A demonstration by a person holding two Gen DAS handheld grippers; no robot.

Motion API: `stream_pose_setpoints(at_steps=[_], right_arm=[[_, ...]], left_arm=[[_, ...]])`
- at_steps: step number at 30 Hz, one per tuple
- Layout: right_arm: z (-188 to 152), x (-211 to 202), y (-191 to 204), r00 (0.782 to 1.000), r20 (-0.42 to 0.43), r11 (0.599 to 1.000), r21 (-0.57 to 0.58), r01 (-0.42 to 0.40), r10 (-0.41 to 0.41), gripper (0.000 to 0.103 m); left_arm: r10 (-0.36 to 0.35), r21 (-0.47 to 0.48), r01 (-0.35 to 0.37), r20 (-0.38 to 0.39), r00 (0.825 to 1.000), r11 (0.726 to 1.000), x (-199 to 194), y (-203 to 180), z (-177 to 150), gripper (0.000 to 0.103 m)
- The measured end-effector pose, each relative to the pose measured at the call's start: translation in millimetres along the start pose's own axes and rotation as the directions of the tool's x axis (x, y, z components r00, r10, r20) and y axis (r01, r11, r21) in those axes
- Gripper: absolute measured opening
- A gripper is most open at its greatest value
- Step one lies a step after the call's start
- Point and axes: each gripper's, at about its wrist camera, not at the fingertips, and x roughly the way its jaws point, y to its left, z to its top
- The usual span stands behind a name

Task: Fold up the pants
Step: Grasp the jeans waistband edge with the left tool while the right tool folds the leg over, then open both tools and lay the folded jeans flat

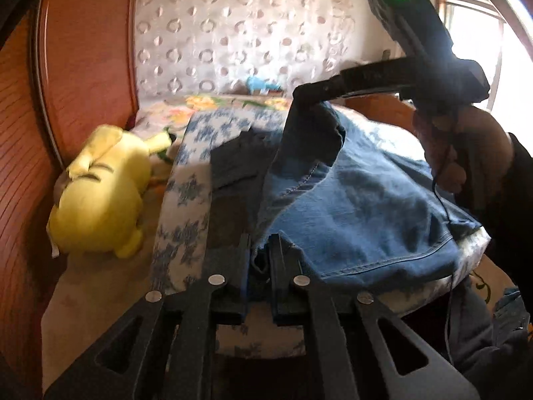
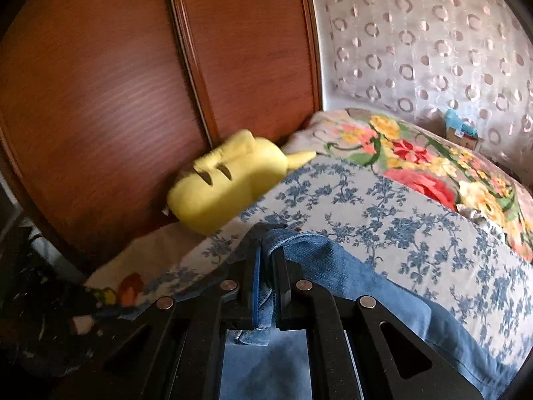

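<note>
Clearly I am only in the middle of the fold: my left claw [image 1: 261, 260] and right claw [image 2: 268, 266] each pinch an edge of the pants [image 1: 349, 206], lifted over the blue-flowered cushion [image 2: 399, 220] on the bed, nothing laid flat yet.

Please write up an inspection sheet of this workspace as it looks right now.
Surface: blue-flowered white cover over a bed, with a bright floral blanket behind it.
Job's things: blue jeans, partly lifted off the cover.
Clutter: yellow plush toy by the wooden panel; small blue item at the back.
Grippers: left gripper and right gripper each shut on denim.
Cables: thin black cable hanging below the hand.
Surroundings: wooden wardrobe, circle-patterned curtain, bright window.
</note>
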Motion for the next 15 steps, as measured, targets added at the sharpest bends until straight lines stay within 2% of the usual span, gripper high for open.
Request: stream_pose_setpoints(at_steps=[1, 3, 6, 9, 15], right_arm=[[1, 8, -1, 1.000, -0.019, 1.000, 0.007, 0.010, -0.010, 0.006], [-2, 10, -1, 0.999, -0.030, 1.000, 0.016, 0.023, -0.022, 0.019], [-2, 2, -3, 0.999, -0.005, 0.999, 0.032, 0.045, -0.045, 0.033], [-10, -16, -6, 0.998, 0.010, 0.998, 0.034, 0.057, -0.058, 0.036], [-46, -53, -14, 0.994, 0.035, 0.994, 0.036, 0.101, -0.102, 0.036]], left_arm=[[0.008, -0.002, -0.008, -0.010, 1.000, 1.000, 2, 0, -1, 0.021], [0.013, 0.001, -0.013, -0.015, 1.000, 1.000, 5, 0, -3, 0.032], [0.016, 0.003, -0.016, -0.002, 1.000, 1.000, 3, -2, -4, 0.034], [0.016, -0.001, -0.016, 0.010, 1.000, 1.000, 0, -4, -5, 0.039], [0.031, 0.000, -0.031, 0.065, 0.997, 1.000, -8, -10, 1, 0.040]])
